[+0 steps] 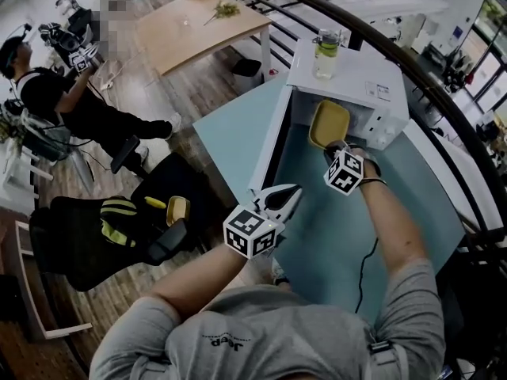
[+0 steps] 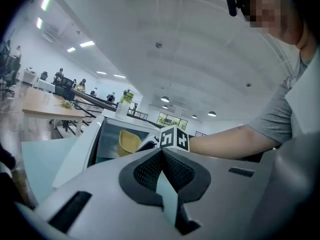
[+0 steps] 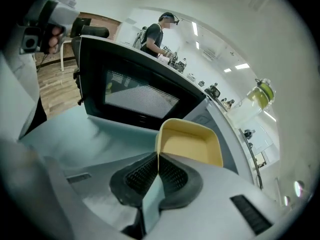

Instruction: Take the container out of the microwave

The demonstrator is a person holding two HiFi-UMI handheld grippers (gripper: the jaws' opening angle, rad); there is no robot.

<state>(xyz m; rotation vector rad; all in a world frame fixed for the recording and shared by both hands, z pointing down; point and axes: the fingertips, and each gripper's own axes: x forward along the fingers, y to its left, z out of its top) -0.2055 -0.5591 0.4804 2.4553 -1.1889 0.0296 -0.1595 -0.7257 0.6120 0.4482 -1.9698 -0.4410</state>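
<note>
Jaws on my right gripper [image 1: 333, 147] pinch the yellow container [image 1: 329, 123] by its rim, at twelve o'clock, in the microwave [image 1: 360, 81] mouth. My left gripper [image 1: 290, 195] is pressed together (nothing inside). Next, I think: pull toward six o'clock, slowly.

The microwave [image 1: 360, 81] stands on the desk [image 1: 230, 137], with a jar [image 1: 326, 52] on top of it and its door [image 1: 273, 137] swung open to the left. The container [image 1: 329, 123] is at the microwave's opening, its near rim between the jaws of the right hand-held gripper [image 1: 334, 146]. The left hand-held gripper [image 1: 290, 196] hangs nearer the person, before the door's near end, touching nothing.
</note>
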